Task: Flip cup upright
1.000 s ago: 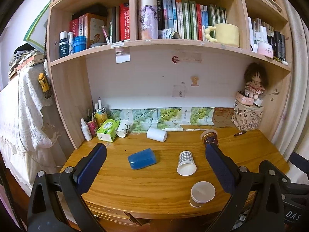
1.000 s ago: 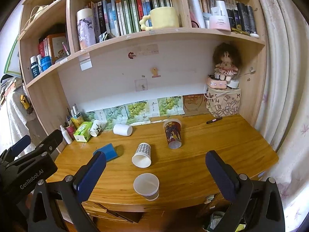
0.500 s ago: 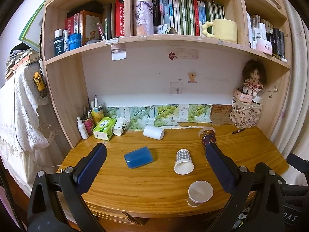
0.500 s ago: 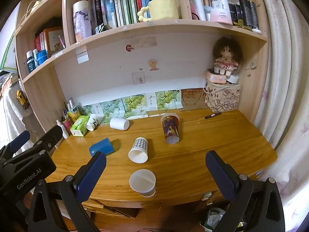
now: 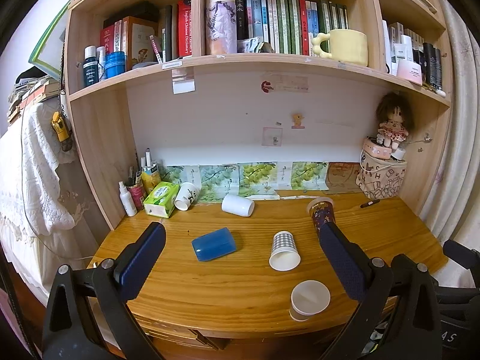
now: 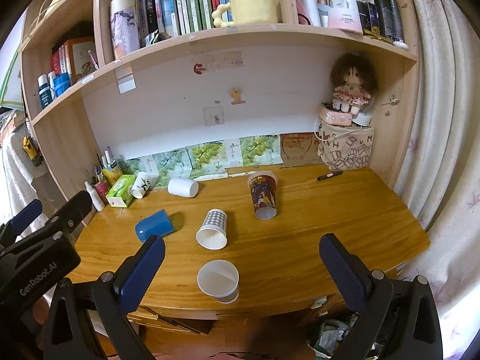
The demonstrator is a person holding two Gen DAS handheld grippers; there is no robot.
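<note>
Several cups lie tipped on the wooden desk (image 5: 228,285). A checked paper cup (image 5: 283,250) (image 6: 212,229) lies on its side with its mouth toward me. A dark patterned cup (image 5: 321,212) (image 6: 263,194) lies behind it. A blue cup (image 5: 213,244) (image 6: 154,225) and a white cup (image 5: 238,205) (image 6: 182,187) also lie on their sides. A white paper cup (image 5: 309,299) (image 6: 219,279) stands upright near the front edge. My left gripper (image 5: 240,258) and right gripper (image 6: 240,273) are both open and empty, held back from the desk front.
A green tissue box (image 5: 161,198), a small printed cup (image 5: 187,195), bottles and pens (image 5: 135,186) sit at the back left. A printed bag with a doll (image 5: 381,177) and a pen (image 5: 369,203) sit at the back right. Shelves with books hang above.
Both grippers have drifted slightly up and back, so the desk sits a little lower in view. No cup has moved. Both stay open.
</note>
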